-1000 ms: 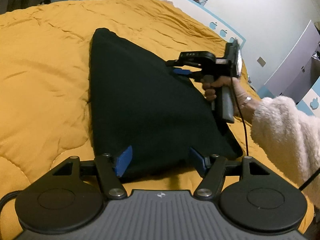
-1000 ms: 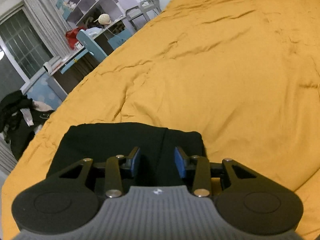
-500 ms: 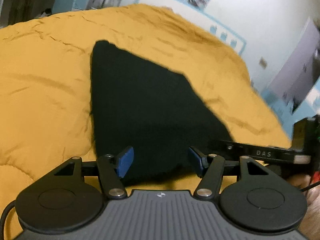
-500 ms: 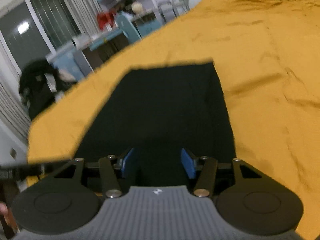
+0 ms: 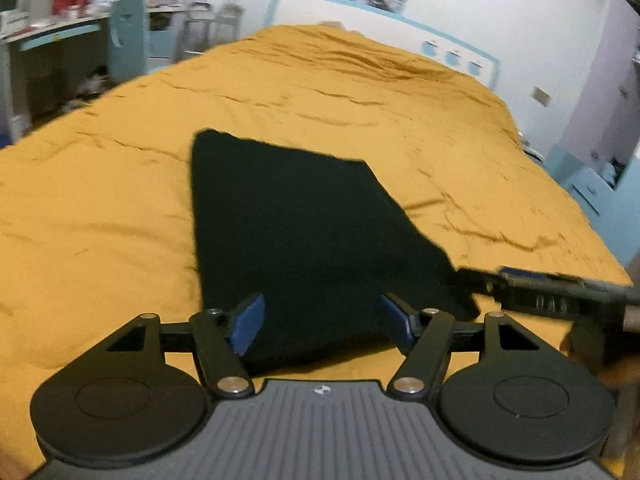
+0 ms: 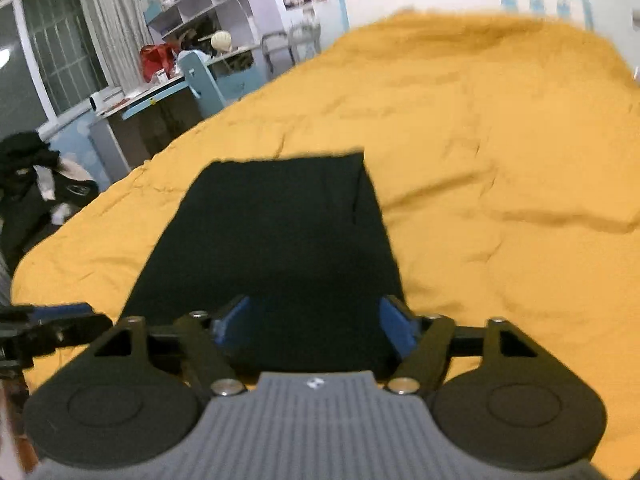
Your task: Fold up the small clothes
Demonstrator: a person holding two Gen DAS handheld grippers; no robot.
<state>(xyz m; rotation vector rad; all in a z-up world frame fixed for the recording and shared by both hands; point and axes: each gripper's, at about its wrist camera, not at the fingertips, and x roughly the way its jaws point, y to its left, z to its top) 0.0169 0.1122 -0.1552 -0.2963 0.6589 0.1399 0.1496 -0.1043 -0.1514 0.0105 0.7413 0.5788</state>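
A black garment [image 5: 304,232] lies folded flat in a long rectangle on the orange bedspread [image 5: 100,200]. My left gripper [image 5: 322,320] hovers over its near edge, jaws opening, blue pads wide apart with nothing gripped. To its right, the right gripper [image 5: 540,292] reaches the garment's near right corner. In the right wrist view the garment [image 6: 280,232] stretches away from my right gripper [image 6: 315,320], whose jaws are opening wide over the near edge, pads touching nothing. The left gripper [image 6: 52,320] shows at the left edge.
The orange bedspread [image 6: 500,160] spreads wide on all sides of the garment. A blue chair [image 6: 200,76] and a cluttered desk stand beyond the bed's left side. A heap of dark clothes [image 6: 28,176] lies at far left. A pale cabinet [image 5: 600,100] stands at the right.
The right gripper has swung from the garment's far side back to its near edge and opened its jaws. The left gripper has risen a little. The garment now lies flat.
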